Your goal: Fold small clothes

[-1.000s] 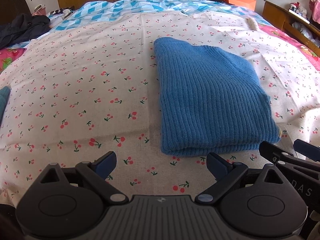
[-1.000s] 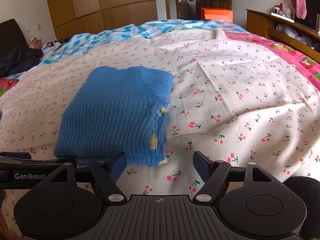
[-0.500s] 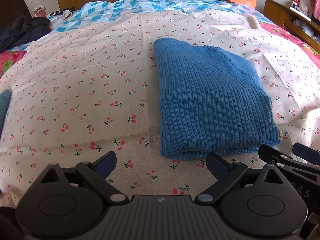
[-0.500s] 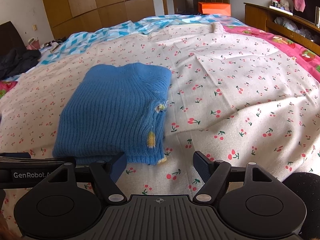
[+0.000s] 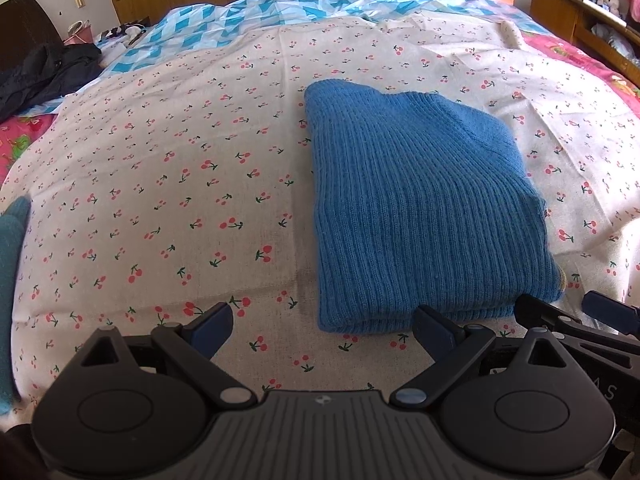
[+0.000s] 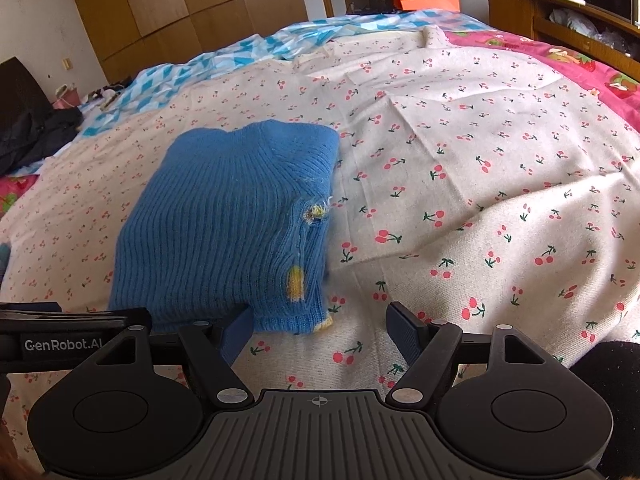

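A blue ribbed knit sweater (image 5: 420, 208) lies folded into a compact rectangle on the cherry-print sheet (image 5: 180, 184). It also shows in the right wrist view (image 6: 224, 224), with small yellow patches on its right edge. My left gripper (image 5: 322, 326) is open and empty, just short of the sweater's near left corner. My right gripper (image 6: 320, 326) is open and empty at the sweater's near right corner. The right gripper's fingers (image 5: 560, 318) show at the right edge of the left wrist view.
A teal cloth (image 5: 10, 280) lies at the far left edge. Dark clothing (image 5: 44, 74) sits at the back left. A blue-and-white checked cover (image 5: 280, 12) lies at the back. A wooden shelf unit (image 6: 560, 20) stands on the right, wardrobes (image 6: 180, 8) behind.
Both grippers have drawn back slightly from the sweater and stayed open. The sweater has not moved.
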Tool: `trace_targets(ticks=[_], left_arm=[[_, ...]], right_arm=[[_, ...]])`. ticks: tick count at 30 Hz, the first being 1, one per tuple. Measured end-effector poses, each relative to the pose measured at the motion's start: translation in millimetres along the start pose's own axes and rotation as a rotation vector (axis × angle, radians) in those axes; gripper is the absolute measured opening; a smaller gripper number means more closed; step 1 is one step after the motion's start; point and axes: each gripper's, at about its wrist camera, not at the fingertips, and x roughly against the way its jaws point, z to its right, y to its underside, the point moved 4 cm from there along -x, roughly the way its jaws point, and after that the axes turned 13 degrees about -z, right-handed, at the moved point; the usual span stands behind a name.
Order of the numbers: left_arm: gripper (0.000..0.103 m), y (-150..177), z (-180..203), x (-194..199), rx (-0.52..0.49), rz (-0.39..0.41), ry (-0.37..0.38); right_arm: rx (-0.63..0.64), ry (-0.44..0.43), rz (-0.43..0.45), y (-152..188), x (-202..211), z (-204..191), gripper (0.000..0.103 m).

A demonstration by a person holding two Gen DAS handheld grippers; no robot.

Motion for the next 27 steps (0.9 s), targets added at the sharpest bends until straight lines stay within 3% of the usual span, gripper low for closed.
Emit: trace_targets(ticks=[27], left_arm=[[0.1,-2.9,1.8,-5.2,-0.018,-0.026,-0.022]], right_arm=[[-0.001,0.0,-0.013,-0.8,-1.6,0.0,0.074]])
